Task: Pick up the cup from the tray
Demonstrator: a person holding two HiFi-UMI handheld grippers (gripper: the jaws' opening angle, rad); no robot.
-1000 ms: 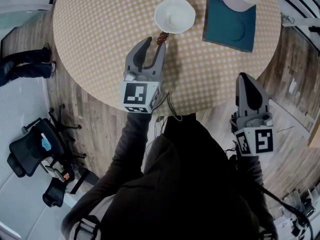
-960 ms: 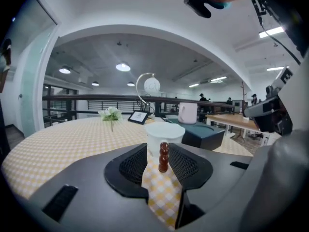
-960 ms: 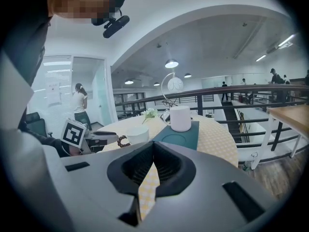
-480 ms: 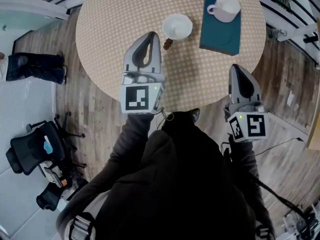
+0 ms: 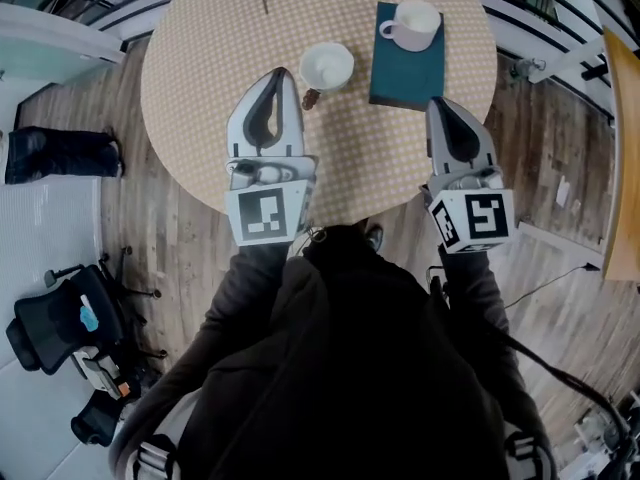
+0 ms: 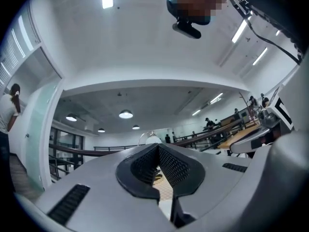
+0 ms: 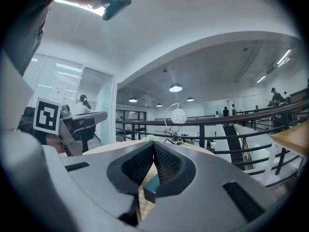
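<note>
The cup (image 5: 415,23) is seen upright on the far end of the teal tray (image 5: 405,73), which lies on the round chequered counter (image 5: 200,58) — the counter's far rim is cut off by the top of the head view. A white dish (image 5: 327,66) is set just left of the tray, and a small brown item (image 5: 311,97) just beside its near edge is too small to be made out. The hands are hidden under the marker cubes (image 5: 267,214); only dark sleeves (image 5: 245,288) are shown behind them. Both arms are held forward, side by side, with the tongs pointed roughly level over the counter's near half. The left tongs (image 5: 283,74) have just been closing and are pressed together with nothing between them, the tips near the dish. The right tongs (image 5: 438,102) are likewise pressed together and empty, short of the tray. In the right gripper view the cup is blocked by the tongs' own body — only a sliver of tray is glimpsed below the pads.
</note>
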